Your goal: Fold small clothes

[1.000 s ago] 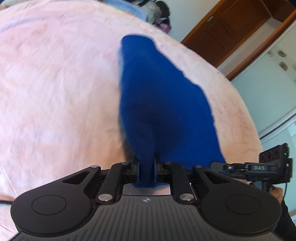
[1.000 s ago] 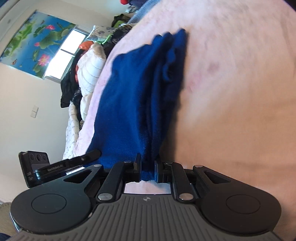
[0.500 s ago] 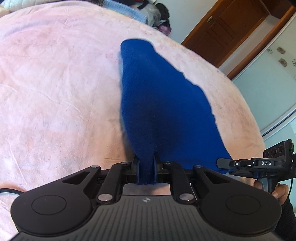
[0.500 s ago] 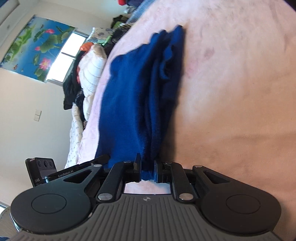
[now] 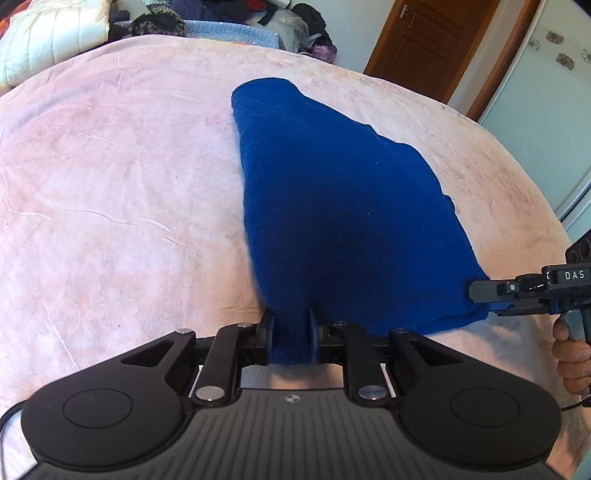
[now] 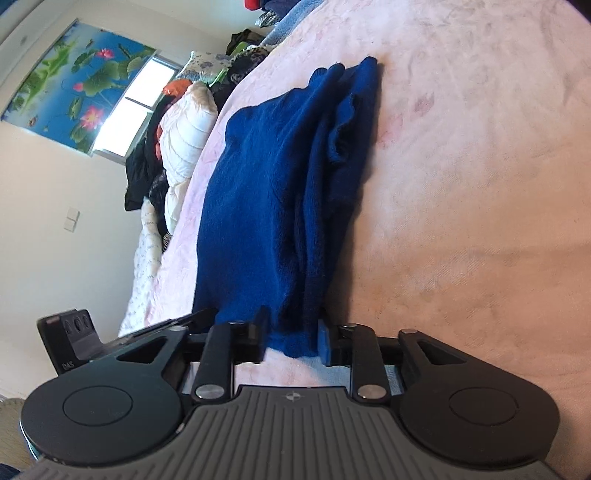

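Observation:
A folded dark blue knitted garment (image 5: 332, 206) lies on the pink blanket (image 5: 110, 184). Its near corner fills the gap between the pads of my left gripper (image 5: 291, 332), whose jaws are opening while still touching the cloth. In the right wrist view the garment (image 6: 273, 192) shows stacked layers. Its near edge lies between the fingers of my right gripper (image 6: 291, 336), whose jaws are opening, with the right pad clear of the cloth. The right gripper (image 5: 476, 291) also shows at the garment's right corner, a person's hand (image 5: 572, 354) holding it.
The pink blanket (image 6: 480, 184) covers a bed. A white quilted jacket (image 5: 48, 33) and a heap of clothes (image 5: 221, 14) lie along the far side. A wooden door (image 5: 424, 40) and white wardrobe (image 5: 546, 92) stand beyond. A window (image 6: 136, 107) is on the wall.
Both grippers' jaws have spread, the right more widely, loosening the blue garment. The left view has tipped up, showing more of the bed's far side.

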A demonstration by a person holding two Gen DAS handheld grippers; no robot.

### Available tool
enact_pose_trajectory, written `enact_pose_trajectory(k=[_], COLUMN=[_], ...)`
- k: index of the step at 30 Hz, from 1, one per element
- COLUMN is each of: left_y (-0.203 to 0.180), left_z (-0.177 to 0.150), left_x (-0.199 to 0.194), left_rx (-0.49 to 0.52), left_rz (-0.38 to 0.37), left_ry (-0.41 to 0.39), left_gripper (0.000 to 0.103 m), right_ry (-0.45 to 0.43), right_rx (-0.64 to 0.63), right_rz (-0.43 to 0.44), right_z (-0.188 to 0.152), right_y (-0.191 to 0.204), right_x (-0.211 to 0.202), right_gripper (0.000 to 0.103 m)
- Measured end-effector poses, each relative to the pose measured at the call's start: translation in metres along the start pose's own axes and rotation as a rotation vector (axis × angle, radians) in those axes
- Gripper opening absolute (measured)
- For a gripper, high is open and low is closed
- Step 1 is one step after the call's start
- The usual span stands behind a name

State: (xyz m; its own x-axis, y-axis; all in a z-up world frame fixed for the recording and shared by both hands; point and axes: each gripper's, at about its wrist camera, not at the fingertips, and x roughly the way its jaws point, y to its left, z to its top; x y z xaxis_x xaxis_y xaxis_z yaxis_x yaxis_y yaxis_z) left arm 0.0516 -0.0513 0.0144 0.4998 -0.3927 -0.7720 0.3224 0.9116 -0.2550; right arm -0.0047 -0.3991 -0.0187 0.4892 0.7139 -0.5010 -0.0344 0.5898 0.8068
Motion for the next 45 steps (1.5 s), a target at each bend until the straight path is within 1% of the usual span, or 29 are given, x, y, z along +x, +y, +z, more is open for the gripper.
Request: enact_pose_trajectory(k=[3,6,8,9,10,11,13,17,21,24,27,28,29,30,31,32,33,34,35,36,37,38,41,42,44,45], left_y=[0.0,-0.004,-0.005,-0.005,-0.004,-0.002,-0.002,-0.005,-0.003,-0.001,0.006,0.009,0.013,0.018,0.023,0.028,0.031,0.032,0.031,0.027,0.022,0.017,0.0,-0.006,-0.016,-0.019], left_z=[0.001,-0.001,-0.002,-0.003,-0.003,-0.003,-0.003,-0.004,-0.005,-0.005,-0.006,-0.007,-0.007,-0.007,-0.006,-0.003,0.001,0.008,0.013,0.019,0.023,0.025,0.025,0.023,0.016,0.011], left_x=[0.003,0.005,0.004,0.004,0.003,0.003,0.002,-0.003,-0.01,-0.014,-0.013,-0.016,-0.023,-0.031,-0.041,-0.051,-0.058,-0.062,-0.064,-0.062,-0.056,-0.05,-0.019,-0.01,0.005,0.011], left_rx=[-0.022,-0.015,-0.011,-0.005,-0.009,-0.013,-0.012,0.004,0.004,0.005,-0.019,-0.034,-0.051,-0.071,-0.091,-0.105,-0.113,-0.114,-0.11,-0.099,-0.086,-0.074,-0.033,-0.016,0.038,0.057], left_rz=[-0.009,0.001,0.002,0.003,-0.001,-0.008,-0.009,-0.002,-0.014,-0.021,-0.039,-0.049,-0.059,-0.075,-0.083,-0.086,-0.081,-0.065,-0.044,-0.017,0.004,0.017,0.019,0.034,0.066,0.068], left_ry=[-0.006,-0.017,-0.022,-0.023,-0.023,-0.02,-0.017,-0.017,-0.021,-0.023,-0.015,-0.025,-0.044,-0.07,-0.104,-0.138,-0.167,-0.197,-0.218,-0.235,-0.242,-0.242,-0.18,-0.156,-0.111,-0.089], left_gripper=[0.026,0.027,0.027,0.022,0.019,0.017,0.016,0.014,0.012,0.012,0.014,0.015,0.015,0.015,0.015,0.015,0.018,0.021,0.032,0.046,0.053,0.057,0.057,0.057,0.057,0.057], right_ry=[-0.008,-0.004,0.002,0.008,0.014,0.023,0.02,0.023,0.028,0.024,0.022,0.026,0.025,0.023,0.013,-0.015,-0.055,-0.095,-0.137,-0.173,-0.205,-0.223,-0.26,-0.268,-0.252,-0.236], right_rx=[0.043,0.074,0.068,0.058,0.046,0.033,0.01,-0.014,-0.025,-0.019,-0.005,0.001,0.012,0.019,0.013,0.002,-0.005,-0.01,-0.023,-0.039,-0.045,-0.035,-0.051,-0.064,-0.074,-0.081], right_rz=[0.017,0.036,0.023,0.011,-0.004,-0.024,-0.033,-0.047,-0.046,-0.032,-0.04,-0.05,-0.047,-0.034,-0.028,-0.024,-0.024,-0.036,-0.059,-0.079,-0.099,-0.117,-0.151,-0.186,-0.284,-0.306], right_z=[0.004,0.004,0.004,0.003,0.002,0.001,-0.002,-0.004,-0.004,-0.004,-0.003,-0.003,-0.004,-0.003,-0.001,0.003,0.011,0.02,0.033,0.047,0.064,0.081,0.121,0.132,0.149,0.153], right_y=[-0.005,-0.008,-0.005,-0.004,-0.002,0.0,0.003,0.01,0.014,0.015,0.011,0.009,0.006,0.005,0.007,0.008,0.009,0.01,0.012,0.014,0.014,0.014,0.02,0.022,0.022,0.021], right_x=[0.003,0.008,0.011,0.012,0.013,0.014,0.014,0.012,0.009,0.004,0.005,0.007,0.008,0.006,0.003,-0.004,-0.011,-0.018,-0.022,-0.024,-0.022,-0.017,0.008,0.018,0.043,0.055], right_gripper=[0.042,0.042,0.041,0.037,0.03,0.027,0.017,0.017,0.017,0.017,0.018,0.021,0.022,0.025,0.03,0.033,0.044,0.053,0.055,0.056,0.056,0.056,0.056,0.056,0.056,0.055])
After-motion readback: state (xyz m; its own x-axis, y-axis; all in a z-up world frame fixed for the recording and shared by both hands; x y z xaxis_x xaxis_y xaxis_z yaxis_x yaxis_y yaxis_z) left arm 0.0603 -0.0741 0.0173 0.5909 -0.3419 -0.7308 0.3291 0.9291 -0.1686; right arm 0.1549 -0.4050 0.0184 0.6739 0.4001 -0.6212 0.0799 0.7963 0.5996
